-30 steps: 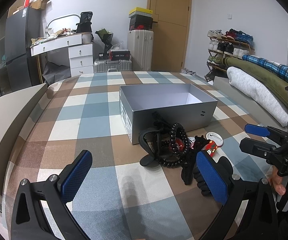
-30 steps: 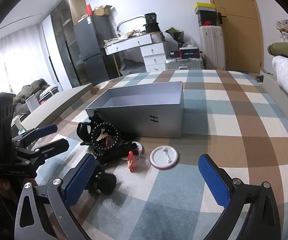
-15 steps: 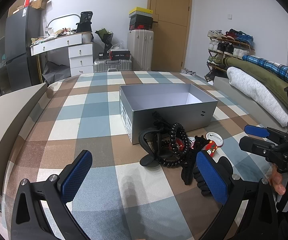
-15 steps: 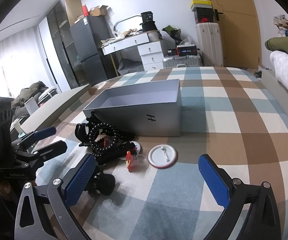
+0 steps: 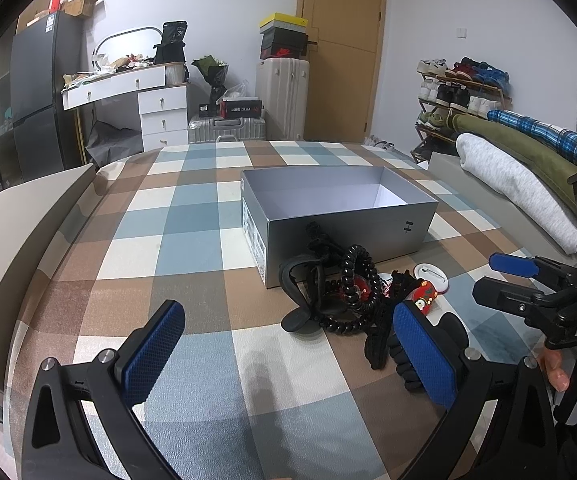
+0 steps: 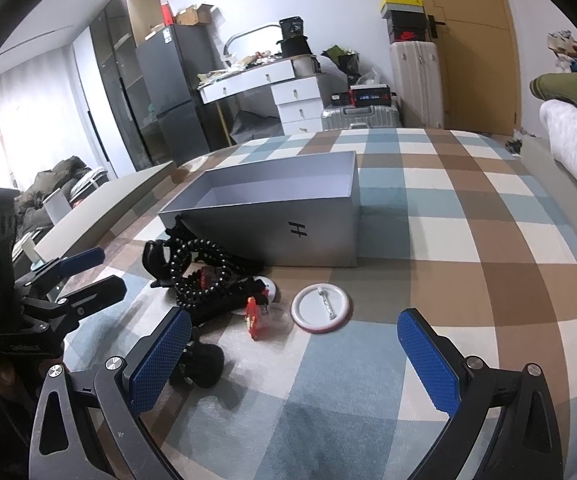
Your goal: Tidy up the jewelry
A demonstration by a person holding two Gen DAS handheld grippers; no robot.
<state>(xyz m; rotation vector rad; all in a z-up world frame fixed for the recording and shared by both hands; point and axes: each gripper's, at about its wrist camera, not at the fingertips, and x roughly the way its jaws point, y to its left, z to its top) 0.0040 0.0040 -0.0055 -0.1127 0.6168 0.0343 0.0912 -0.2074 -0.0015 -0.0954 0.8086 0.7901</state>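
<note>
An open grey box (image 5: 340, 216) (image 6: 272, 216) stands on the checked cover. In front of it lies a tangle: a black beaded coil bracelet (image 5: 358, 292) (image 6: 196, 276), a black headband (image 5: 292, 284), a red charm (image 5: 424, 298) (image 6: 254, 316), a white round pin badge (image 5: 432, 274) (image 6: 320, 308) and a black claw clip (image 5: 380, 344) (image 6: 200, 364). My left gripper (image 5: 284, 316) (image 6: 102, 270) is open and empty, just left of the pile. My right gripper (image 6: 292, 322) (image 5: 488, 276) is open and empty, near the badge.
Rolled bedding (image 5: 520, 184) lies along the right edge. A pale board (image 5: 20, 216) borders the left side. Beyond the bed are a white dresser (image 5: 160, 108), suitcases (image 5: 282, 96), a shoe rack (image 5: 460, 92) and a door (image 5: 340, 48).
The right wrist view has shifted very slightly. Both grippers stay open and nothing on the cover has moved.
</note>
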